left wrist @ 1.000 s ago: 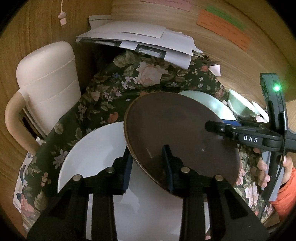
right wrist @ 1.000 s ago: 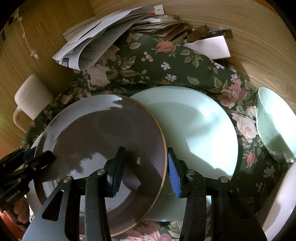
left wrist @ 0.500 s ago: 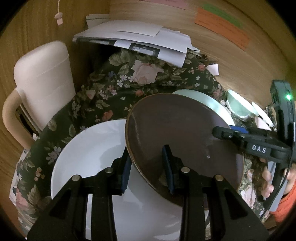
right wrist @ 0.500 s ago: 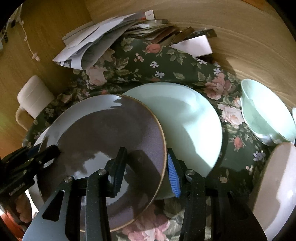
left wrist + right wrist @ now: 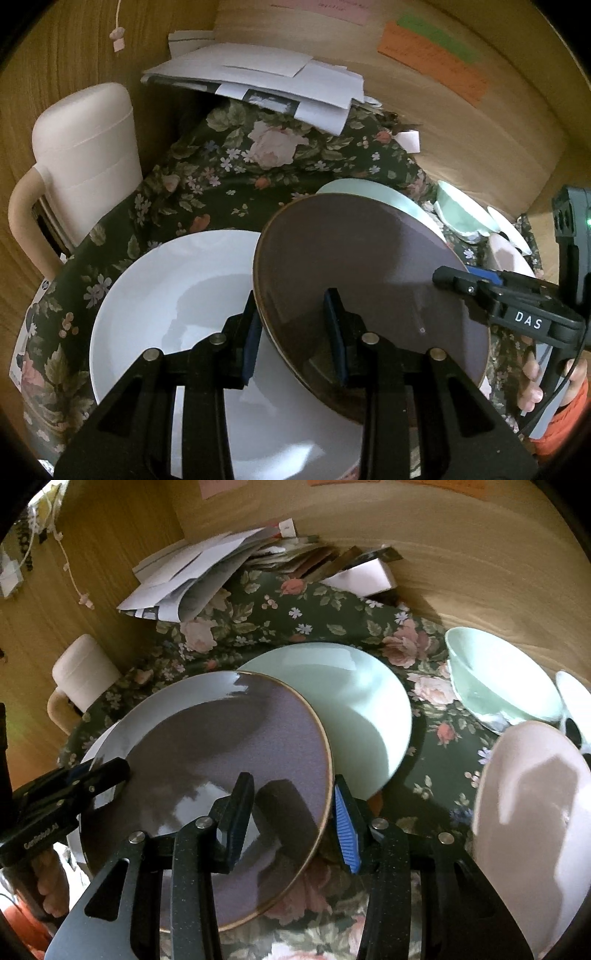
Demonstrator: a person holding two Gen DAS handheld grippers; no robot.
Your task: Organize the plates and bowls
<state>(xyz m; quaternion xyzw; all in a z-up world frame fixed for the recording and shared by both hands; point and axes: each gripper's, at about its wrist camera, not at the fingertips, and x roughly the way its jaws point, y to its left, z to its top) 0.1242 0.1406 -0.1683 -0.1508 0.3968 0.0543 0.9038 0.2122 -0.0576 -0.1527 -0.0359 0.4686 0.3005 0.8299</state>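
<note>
Brown plate: the brown plate (image 5: 362, 280) is held tilted in the air, one edge over the white plate (image 5: 177, 299), the far edge overlapping the mint plate (image 5: 354, 701).
Left gripper: the left gripper (image 5: 293, 332) has its jaws clamped on the brown plate's near-left rim, one pad under it and one on its face.
Right gripper: the right gripper (image 5: 293, 816) grips the opposite rim, jaws closed on it, a blue pad outside the gold-edged rim and a dark one on the glossy face.
White plate: lies flat on the flowered cloth (image 5: 221, 173), partly under the brown plate.
Mint plate: rests on the cloth behind the brown plate.
Bowls: a mint bowl (image 5: 502, 679) sits to the right of the mint plate; a pale pink bowl (image 5: 532, 805) is nearer, just beside the right gripper.
Surface: the cloth-covered surface also carries a heap of papers (image 5: 266, 81) at its far edge.
Surroundings: a cream chair (image 5: 85, 155) stands at the left; wood panelling is behind.
</note>
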